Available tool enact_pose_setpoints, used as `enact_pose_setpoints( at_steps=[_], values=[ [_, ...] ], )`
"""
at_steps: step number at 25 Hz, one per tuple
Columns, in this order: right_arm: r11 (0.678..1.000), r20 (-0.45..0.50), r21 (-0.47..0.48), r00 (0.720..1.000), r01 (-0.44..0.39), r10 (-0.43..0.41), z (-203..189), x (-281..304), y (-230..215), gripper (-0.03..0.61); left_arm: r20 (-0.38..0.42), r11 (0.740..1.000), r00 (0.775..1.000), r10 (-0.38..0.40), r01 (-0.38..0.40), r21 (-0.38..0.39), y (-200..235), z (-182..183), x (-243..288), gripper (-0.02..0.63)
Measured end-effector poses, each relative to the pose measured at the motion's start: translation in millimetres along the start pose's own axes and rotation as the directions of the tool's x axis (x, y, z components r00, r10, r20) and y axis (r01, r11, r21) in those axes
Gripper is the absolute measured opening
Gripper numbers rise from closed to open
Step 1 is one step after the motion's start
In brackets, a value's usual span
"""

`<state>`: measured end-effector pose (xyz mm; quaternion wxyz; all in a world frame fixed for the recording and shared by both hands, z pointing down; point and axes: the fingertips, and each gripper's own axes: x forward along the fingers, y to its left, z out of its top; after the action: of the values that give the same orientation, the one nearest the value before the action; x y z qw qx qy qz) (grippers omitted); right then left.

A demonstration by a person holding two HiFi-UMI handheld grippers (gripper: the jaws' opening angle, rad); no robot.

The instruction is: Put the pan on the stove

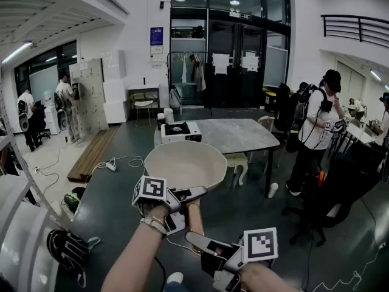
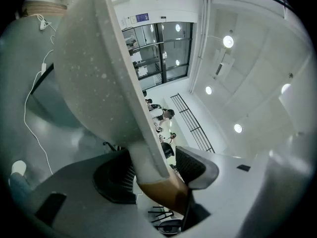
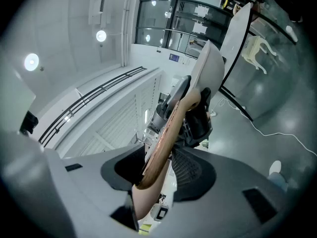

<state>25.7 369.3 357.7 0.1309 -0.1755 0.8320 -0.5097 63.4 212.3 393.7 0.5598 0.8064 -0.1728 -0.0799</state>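
Jaws of left gripper [image 2: 154, 168] clamped where brown wooden handle [image 1: 194, 219] joins round cream speckled pan [image 1: 185, 163], right gripper [image 3: 159, 166] jaws clamped nearer on the handle's end, pan held aloft mid-scene, white-cased portable stove [image 1: 177, 131] far beyond on grey table [image 1: 243, 136].

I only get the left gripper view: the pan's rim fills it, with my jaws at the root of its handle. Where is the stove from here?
Observer: The head view shows the stove on the left end of a grey table, straight beyond the pan, which is held in the air, not yet over it.
Operator: Is the right gripper helping?
Observer: Yes. The right gripper is shut on the wooden handle, further from the bowl than the left gripper.
Operator: Anyone in the way?
Observer: Seemingly not; a person in a white shirt stands right of the table.
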Motion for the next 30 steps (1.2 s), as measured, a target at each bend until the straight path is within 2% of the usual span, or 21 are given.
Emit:
enact_pose_setpoints(
  at_steps=[9, 13, 24, 30],
  values=[
    [0.999, -0.011, -0.034, 1.000, 0.024, -0.024, 19, 18, -9, 0.184, -0.001, 1.000, 1.000, -0.013, 0.013, 0.010, 6, 26, 3, 0.253],
    [1.000, 0.012, -0.016, 1.000, 0.022, -0.022, 36, 32, -23, 0.181, -0.001, 1.000, 1.000, -0.021, 0.021, 0.007, 18, 47, 7, 0.253],
    [0.998, 0.034, 0.021, 0.998, 0.051, -0.052, 97, 97, -65, 0.183, -0.030, 0.999, 0.999, -0.031, 0.030, -0.028, 63, 130, 25, 0.255],
    [0.998, 0.049, 0.015, 0.996, 0.068, -0.069, 135, 141, -84, 0.181, -0.053, 0.999, 0.998, -0.034, 0.033, -0.016, 82, 187, 25, 0.256]
  ],
)
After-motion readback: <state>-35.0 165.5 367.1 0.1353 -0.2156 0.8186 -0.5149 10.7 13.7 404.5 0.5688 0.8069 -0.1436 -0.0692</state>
